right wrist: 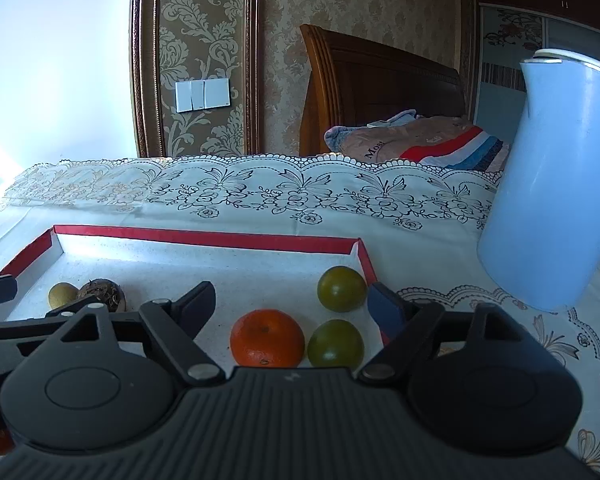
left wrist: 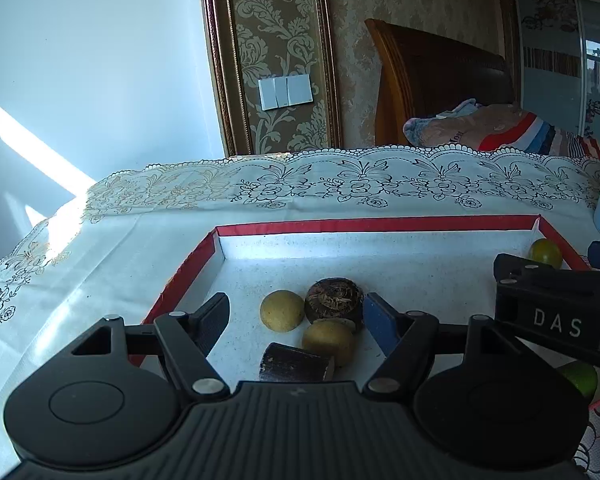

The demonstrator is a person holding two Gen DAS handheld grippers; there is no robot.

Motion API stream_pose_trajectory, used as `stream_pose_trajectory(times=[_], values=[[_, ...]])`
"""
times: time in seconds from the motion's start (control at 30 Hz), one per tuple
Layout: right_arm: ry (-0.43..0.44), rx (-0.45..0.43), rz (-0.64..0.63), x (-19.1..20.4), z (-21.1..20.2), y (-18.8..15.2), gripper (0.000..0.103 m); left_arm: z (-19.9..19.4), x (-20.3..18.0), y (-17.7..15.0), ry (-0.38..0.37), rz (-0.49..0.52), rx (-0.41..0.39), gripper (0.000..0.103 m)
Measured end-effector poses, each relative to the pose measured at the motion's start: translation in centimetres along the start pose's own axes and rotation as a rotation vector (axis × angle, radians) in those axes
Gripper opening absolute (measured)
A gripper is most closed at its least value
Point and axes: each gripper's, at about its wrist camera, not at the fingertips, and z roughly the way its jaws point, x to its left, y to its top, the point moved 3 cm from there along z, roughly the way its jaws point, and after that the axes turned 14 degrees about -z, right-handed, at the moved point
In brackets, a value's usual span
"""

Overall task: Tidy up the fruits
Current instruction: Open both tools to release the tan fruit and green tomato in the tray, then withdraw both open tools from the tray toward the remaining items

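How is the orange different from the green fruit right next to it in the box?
The orange is bright orange; the green fruit is dull olive green. The orange looks a bit wider and flatter, with a dimpled skin; the green fruit looks rounder and smoother. The orange lies to the left, the green fruit to the right, nearer the red box wall. Both are round, lie on the box's white floor, and sit loose between the right gripper's open jaws.

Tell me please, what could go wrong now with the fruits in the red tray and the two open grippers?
1. The round fruits may roll: the orange and a green fruit lie loose between the open right gripper fingers.
2. The left gripper has a crowded cluster ahead, two yellow fruits and a dark brown piece; closing could push neighbours.
3. The blue kettle stands near the red tray; a wide swing might hit it.
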Motion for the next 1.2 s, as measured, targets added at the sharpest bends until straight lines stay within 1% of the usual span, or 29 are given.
stream_pose_trajectory(times=[0.27,0.37,0.73,0.93,0.97,1.03,1.07,1.2], values=[[-0.004,-0.009,0.006,-0.2,-0.4,-0.1,0.092,-0.1,0.2,0.0,-0.006,-0.009,0.005,0.074],[-0.005,-0.012,0.015,-0.2,-0.6,-0.2,0.095,-0.3,0.4,0.0,-0.005,-0.011,0.001,0.074],[-0.006,-0.011,0.008,-0.1,-1.2,-0.5,0.098,-0.9,0.7,-0.3,-0.007,-0.004,-0.008,0.074],[0.012,-0.002,0.018,-0.3,-2.1,-1.0,0.098,-2.3,1.6,-0.5,-0.014,0.0,-0.031,0.074],[0.016,-0.003,0.02,-0.3,-2.5,-1.1,0.098,-2.6,1.9,-0.5,-0.015,-0.006,-0.036,0.074],[0.024,-0.004,0.026,-0.4,-3.1,-1.4,0.099,-3.1,2.7,-0.5,-0.017,-0.027,-0.035,0.079],[0.03,-0.005,0.032,-0.5,-3.5,-1.5,0.099,-3.4,3.2,-0.5,-0.023,-0.042,-0.031,0.08],[0.055,-0.01,0.055,-0.9,-5.0,-2.3,0.101,-4.3,5.1,-0.6,-0.042,-0.103,-0.008,0.08]])
